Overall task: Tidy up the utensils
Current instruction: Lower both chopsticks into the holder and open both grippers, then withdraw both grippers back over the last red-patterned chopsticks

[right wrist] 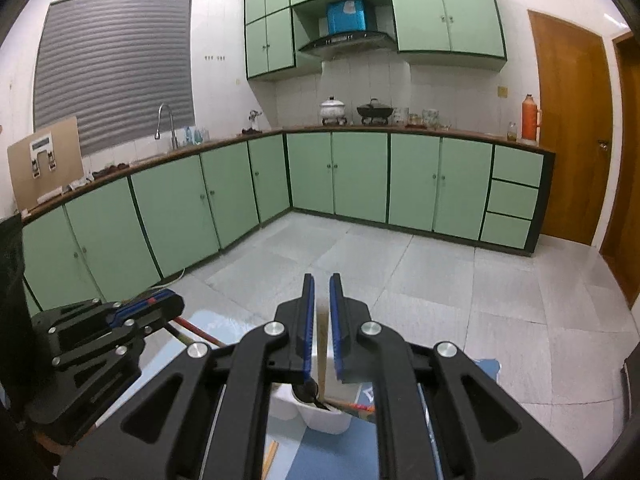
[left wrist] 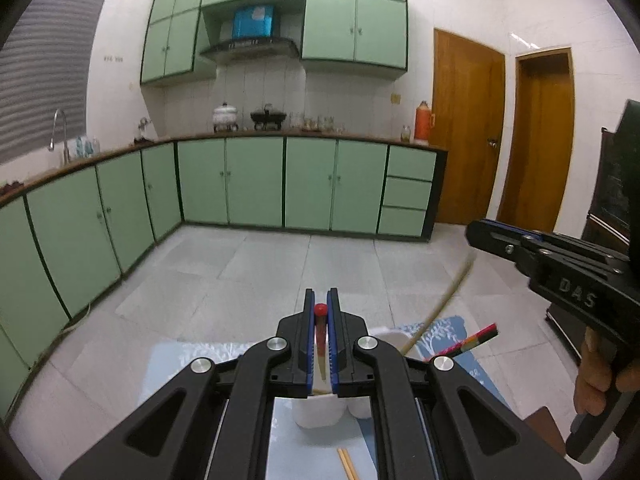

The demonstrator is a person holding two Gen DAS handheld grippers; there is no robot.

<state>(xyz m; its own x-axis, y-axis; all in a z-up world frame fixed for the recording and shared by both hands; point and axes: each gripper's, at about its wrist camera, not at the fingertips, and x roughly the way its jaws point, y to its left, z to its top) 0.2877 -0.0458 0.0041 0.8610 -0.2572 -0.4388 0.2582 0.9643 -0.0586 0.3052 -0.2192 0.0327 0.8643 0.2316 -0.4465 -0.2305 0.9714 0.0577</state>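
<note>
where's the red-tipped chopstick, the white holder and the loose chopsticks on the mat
red-tipped chopstick [left wrist: 320, 311]: left wrist view, red cap.
white holder [left wrist: 316, 414]: left wrist view, front wall.
loose chopsticks [left wrist: 347, 462]: left wrist view, mid-shaft.

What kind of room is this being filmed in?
A home kitchen, by the look of it: green cabinets run under a long counter, a range hood hangs above pots on the counter, and a sink tap stands by the shuttered window.
</note>
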